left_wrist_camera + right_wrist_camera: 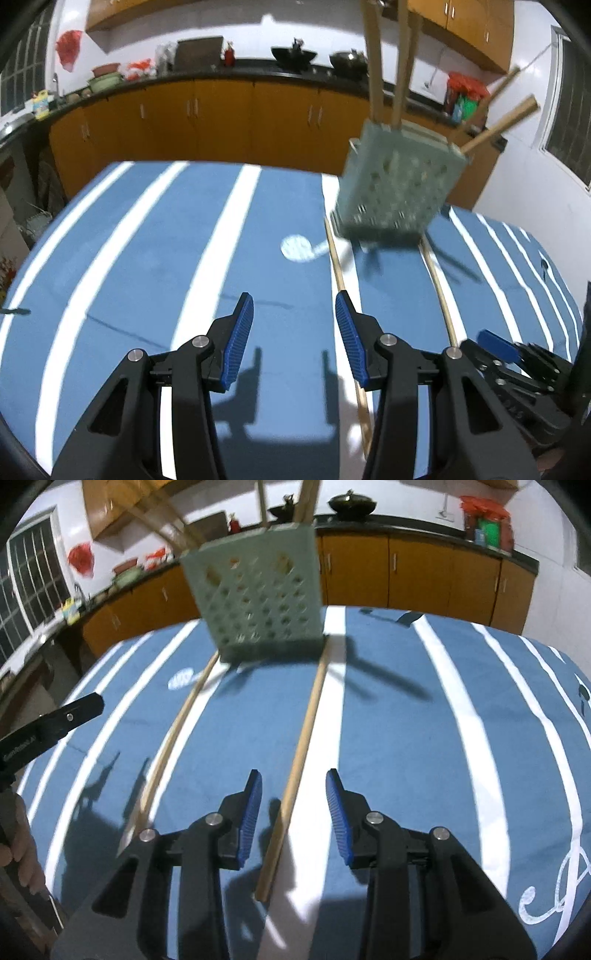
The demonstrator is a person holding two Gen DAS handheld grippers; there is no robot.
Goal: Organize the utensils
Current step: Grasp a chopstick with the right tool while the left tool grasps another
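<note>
On our left, the left gripper [294, 325] hangs over the blue, white-striped tablecloth [147, 258] with its jaws spread wide and nothing between the blue pads [240, 343]. Ahead of it lies a pale round mark [296, 248] on the cloth, too blurred to name. Just right of that, one wooden chopstick [343, 291] runs along the cloth toward us and passes beneath the gripper's right finger. A second chopstick [441, 295] lies farther right, well apart from the first.

Moving right, our right gripper [293, 805] is likewise wide open, and that second chopstick [295, 782] lies straight between its fingers, untouched by either pad. The first one [173, 734] lies off to its left.

Both sticks lead up to the grey-green perforated utensil holder [258, 602], which stands on the cloth at the far end, blurred and looking tilted. More wooden sticks [376, 62] poke out of its top, some upright, some leaning sideways. Behind it runs a dark countertop [221, 74] over orange cabinets [221, 118], crowded with woks [293, 55] and bags.
</note>
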